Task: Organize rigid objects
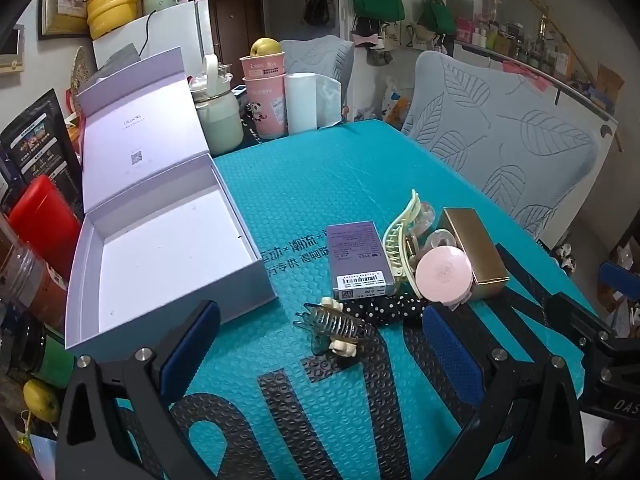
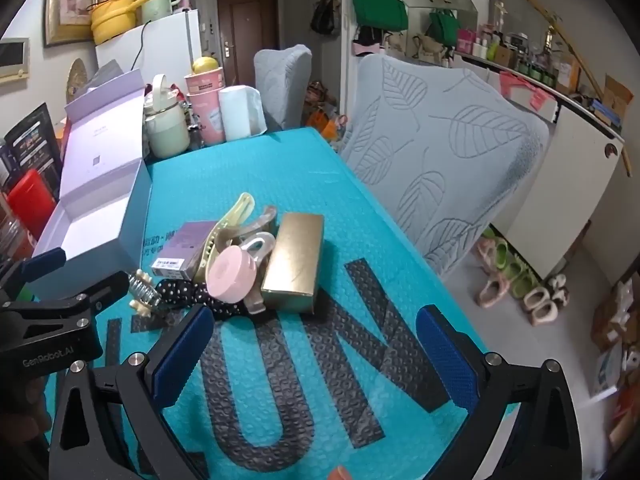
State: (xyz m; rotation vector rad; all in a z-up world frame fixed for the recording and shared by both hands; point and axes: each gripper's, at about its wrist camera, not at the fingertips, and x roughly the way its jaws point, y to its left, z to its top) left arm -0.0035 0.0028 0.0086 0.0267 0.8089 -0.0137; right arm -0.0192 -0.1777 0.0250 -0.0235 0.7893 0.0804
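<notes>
Hovering left tool, right tool, spread wide, empty

Both wrist cameras look forward, low over the teal mat — the left view faces the open box closely; both share the clutter pile mid-frame.

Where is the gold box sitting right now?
The gold box lies on the teal mat at the right end of the clutter, touching the pink round compact.
</notes>
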